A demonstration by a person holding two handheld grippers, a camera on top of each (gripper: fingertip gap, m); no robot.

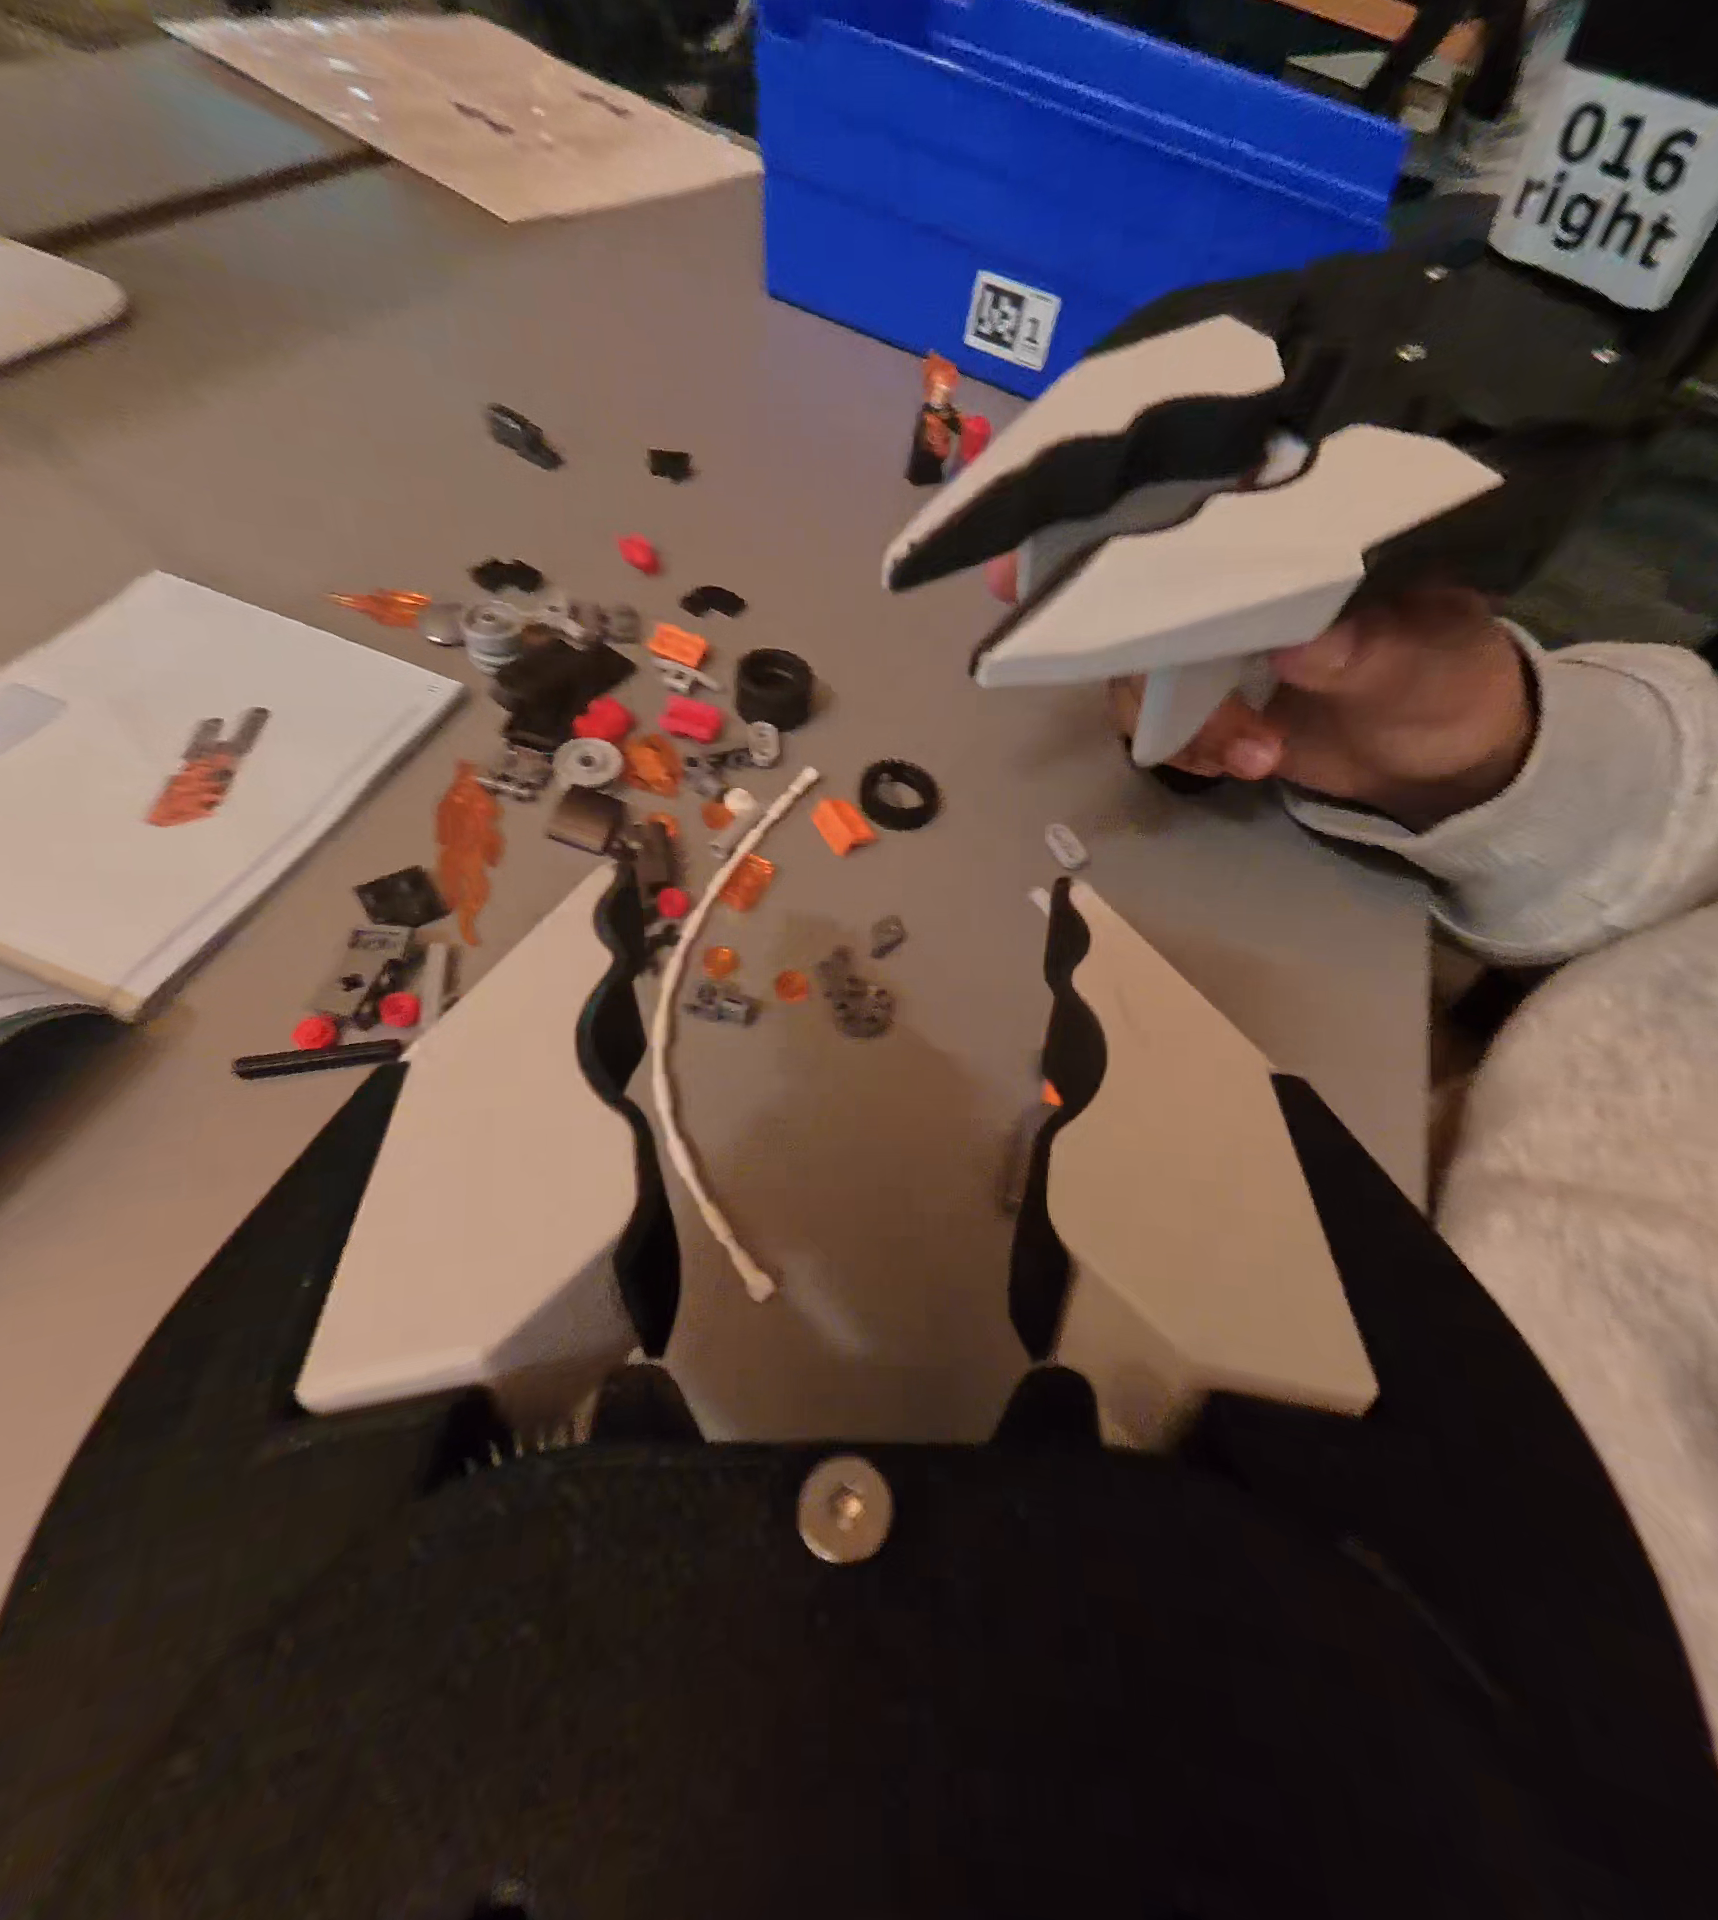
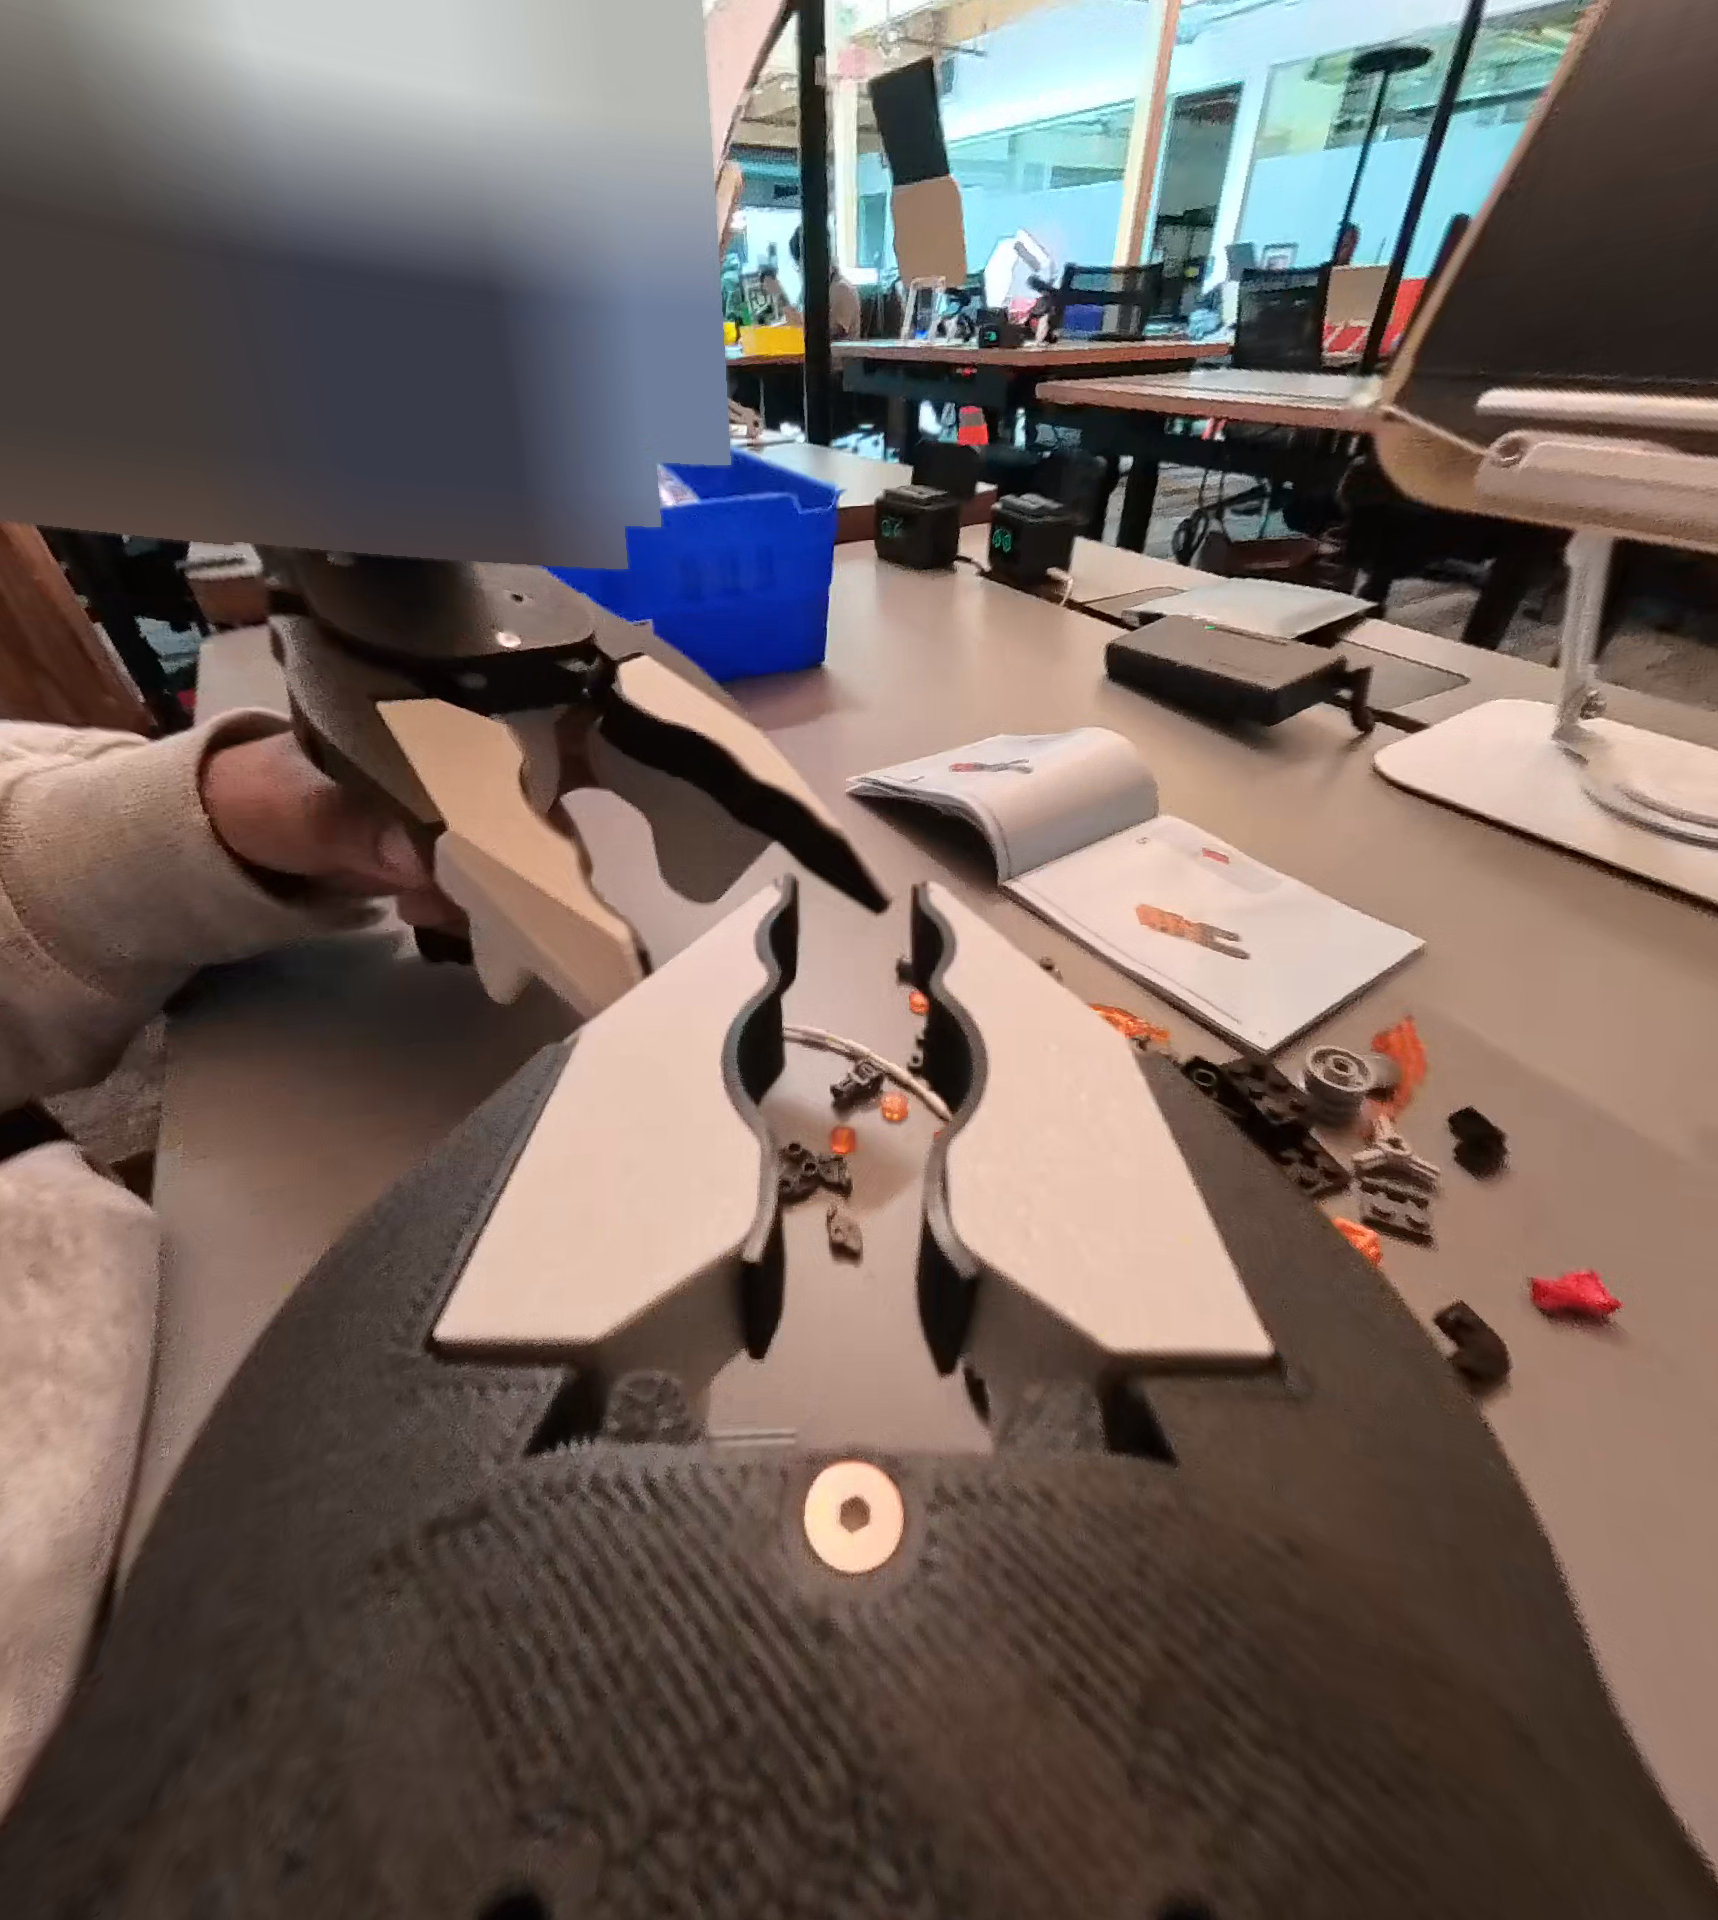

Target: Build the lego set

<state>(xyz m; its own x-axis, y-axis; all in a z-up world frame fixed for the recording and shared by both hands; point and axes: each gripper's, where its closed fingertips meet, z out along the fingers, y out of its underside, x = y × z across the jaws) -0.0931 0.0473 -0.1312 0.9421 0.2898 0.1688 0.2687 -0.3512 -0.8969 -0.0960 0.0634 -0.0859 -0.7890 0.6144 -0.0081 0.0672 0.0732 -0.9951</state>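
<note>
- Loose orange, black and grey plastic Lego pieces (image 1: pixel 616 748) scattered on the grey table (image 1: pixel 242 436), beside the open white instruction booklet (image 1: pixel 159 769).
- Left gripper (image 1: pixel 834 894): fingers spread, empty, above a thin white flexible hose piece (image 1: pixel 699 997).
- Right gripper (image 2: pixel 850 904): fingers parted, empty.
- Pieces look light, rigid, slick; pinch across flat sides.

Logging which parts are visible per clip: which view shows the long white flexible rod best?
The left wrist view: the white rod lies on the table in a full curve between the open left gripper fingers. The right wrist view shows only a short stretch, framed by the right gripper.
</note>
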